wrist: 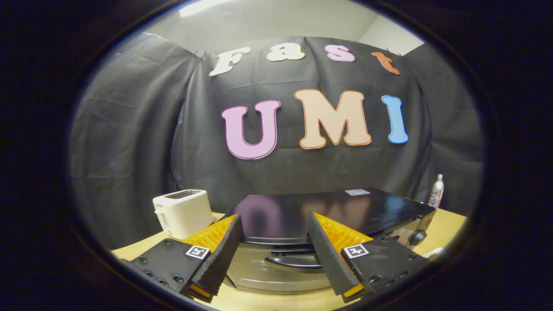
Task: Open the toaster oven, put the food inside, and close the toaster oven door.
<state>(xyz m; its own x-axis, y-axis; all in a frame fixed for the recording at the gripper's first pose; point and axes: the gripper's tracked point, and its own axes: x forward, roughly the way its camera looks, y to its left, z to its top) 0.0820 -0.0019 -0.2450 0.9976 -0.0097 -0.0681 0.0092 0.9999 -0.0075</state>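
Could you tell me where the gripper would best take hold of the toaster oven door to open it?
Probably by the door handle, the dark bar lying crosswise near the top of the closed door. It sits between the open fingers, just ahead, so come straight in from the front, closing one finger above and one below.

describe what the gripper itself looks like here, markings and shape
The gripper has two wedge-shaped fingers with finely ribbed inner faces. Each sits on a dark, flat mounting block with screw holes, and each block carries a small square black-and-white tag. No cables or sleeves are visible.
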